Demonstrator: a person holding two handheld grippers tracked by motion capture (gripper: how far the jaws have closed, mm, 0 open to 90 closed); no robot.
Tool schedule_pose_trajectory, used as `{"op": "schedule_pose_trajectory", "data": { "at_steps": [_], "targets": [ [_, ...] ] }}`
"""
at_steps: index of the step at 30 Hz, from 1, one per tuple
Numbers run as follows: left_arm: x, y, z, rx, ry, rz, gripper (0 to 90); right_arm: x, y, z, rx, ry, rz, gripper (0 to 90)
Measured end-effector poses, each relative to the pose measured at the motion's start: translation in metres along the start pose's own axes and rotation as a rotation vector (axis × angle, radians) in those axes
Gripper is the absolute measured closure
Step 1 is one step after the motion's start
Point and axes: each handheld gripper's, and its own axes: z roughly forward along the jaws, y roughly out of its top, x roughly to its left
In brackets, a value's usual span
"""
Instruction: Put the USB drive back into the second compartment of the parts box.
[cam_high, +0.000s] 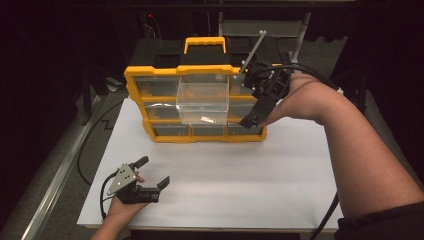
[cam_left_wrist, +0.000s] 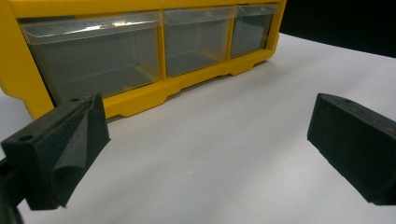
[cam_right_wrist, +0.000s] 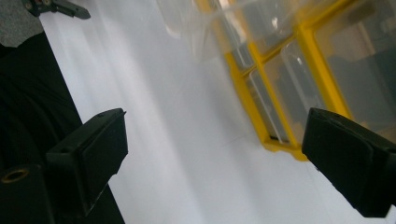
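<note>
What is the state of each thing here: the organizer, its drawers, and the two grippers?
Yellow organizer: upright on the white board.
Middle clear drawer: pulled out, a small pale item on its bottom.
Bottom-row drawers: pushed in, look empty.
Left gripper: open, holds nothing, low over the board.
Right gripper: open, holds nothing, beside the pulled-out drawer.

In the high view, the small pale piece (cam_high: 206, 119) inside the pulled-out clear drawer (cam_high: 202, 102) is too small to identify. The right tongs (cam_high: 257, 100) cover part of the yellow organizer (cam_high: 192, 137) on its right side. In the right gripper view the organizer (cam_right_wrist: 280, 93) is blurred and cut by the top and right edges. In the left gripper view, the organizer (cam_left_wrist: 140, 100) is cut by the top edge.
</note>
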Motion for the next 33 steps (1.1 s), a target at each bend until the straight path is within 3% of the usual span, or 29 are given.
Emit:
{"op": "schedule_pose_trajectory", "data": {
  "at_steps": [7, 21, 33],
  "targets": [
    [0.000, 0.000, 0.000, 0.003, -0.003, 0.001, 0.5, 0.001, -0.025, 0.010, 0.003, -0.011, 0.027, 0.7],
    [0.000, 0.000, -0.001, -0.007, -0.005, -0.008, 0.4, 0.001, -0.069, 0.020, 0.011, -0.062, 0.086, 0.5],
    [0.000, 0.001, -0.001, -0.009, -0.004, -0.009, 0.4, 0.003, -0.099, 0.028, 0.030, -0.084, 0.106, 0.5]
  ]
}}
